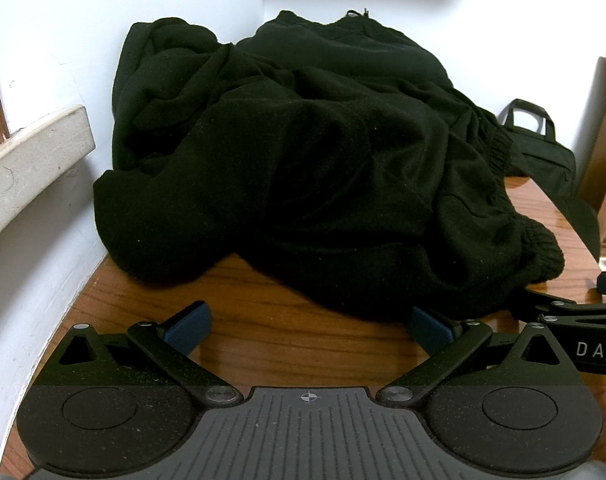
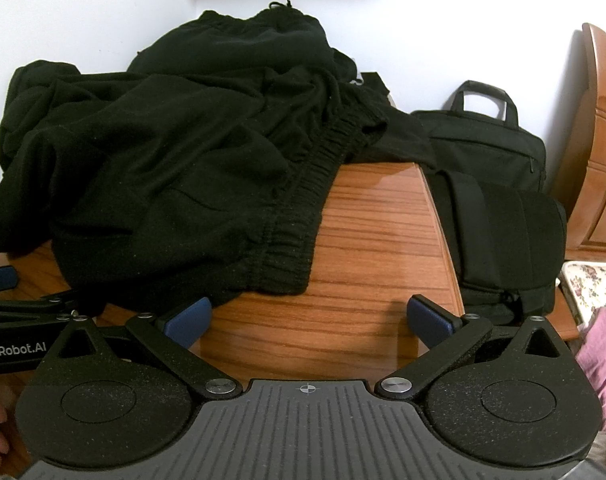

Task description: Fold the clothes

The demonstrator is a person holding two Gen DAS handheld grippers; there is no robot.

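A heap of black fleece clothes (image 1: 303, 152) lies crumpled on a brown wooden table (image 1: 271, 320), pushed into the corner of the white walls. In the right wrist view the same black clothes (image 2: 175, 168) show an elastic waistband (image 2: 295, 216) along their near right edge. My left gripper (image 1: 309, 326) stands open just in front of the heap's near edge, nothing between its blue pads. My right gripper (image 2: 309, 322) is open too, over bare wood (image 2: 363, 240) right of the waistband. Each gripper shows at the side of the other's view.
A black laptop bag (image 2: 491, 148) and a black pouch (image 2: 503, 240) stand off the table's right edge. A wooden cabinet (image 2: 599, 160) rises at far right, a floral cloth (image 2: 595, 284) below it. A pale ledge (image 1: 31, 160) juts from the left wall.
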